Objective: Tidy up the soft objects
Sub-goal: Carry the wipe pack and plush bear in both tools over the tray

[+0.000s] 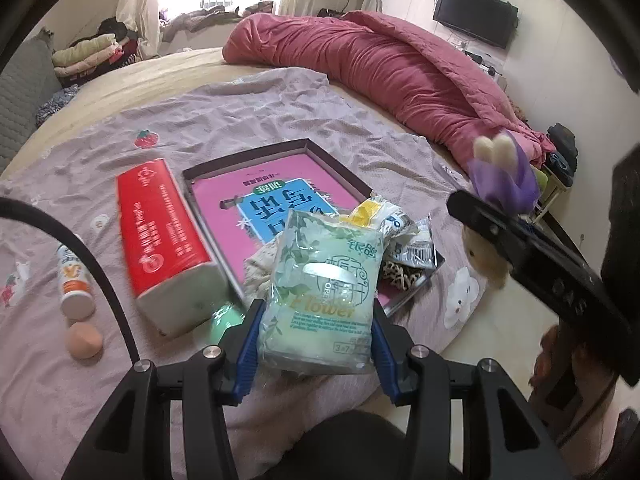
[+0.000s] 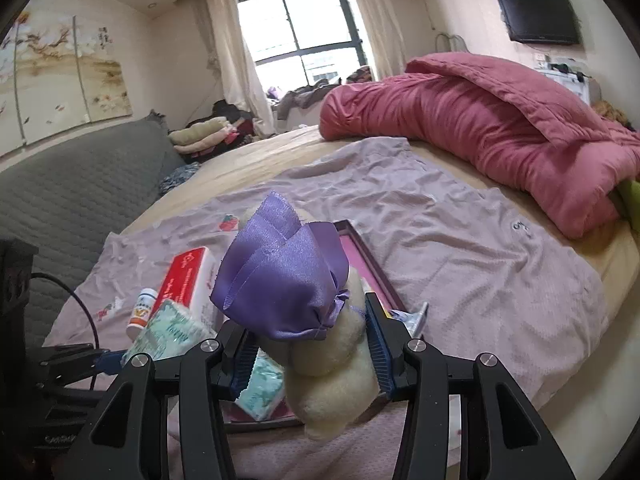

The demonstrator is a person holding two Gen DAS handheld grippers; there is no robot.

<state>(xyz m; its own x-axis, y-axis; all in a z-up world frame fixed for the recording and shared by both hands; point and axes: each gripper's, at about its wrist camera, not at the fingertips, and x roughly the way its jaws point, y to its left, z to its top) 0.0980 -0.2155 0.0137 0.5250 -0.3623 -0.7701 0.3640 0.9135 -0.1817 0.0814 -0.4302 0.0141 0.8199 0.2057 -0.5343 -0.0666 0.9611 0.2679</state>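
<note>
My left gripper [image 1: 316,344] is shut on a pale green tissue pack [image 1: 324,288] printed "Flower", held above the near corner of a shallow box lid with a pink inside [image 1: 224,196]. The same pack [image 2: 172,330] shows at the lower left of the right wrist view. My right gripper [image 2: 310,354] is shut on a cream plush toy [image 2: 332,384] with a purple satin bow [image 2: 284,280]. That plush [image 1: 500,176] appears at the right of the left wrist view, above the right gripper's black body. Small packets [image 1: 400,232] lie in the box.
A red tissue pack [image 1: 164,240], a small white bottle [image 1: 74,280] and a peach sponge [image 1: 84,338] lie on the lilac sheet [image 1: 240,112] left of the box. A rolled pink quilt [image 1: 380,64] crosses the far bed. A black cable [image 1: 100,276] hangs at left.
</note>
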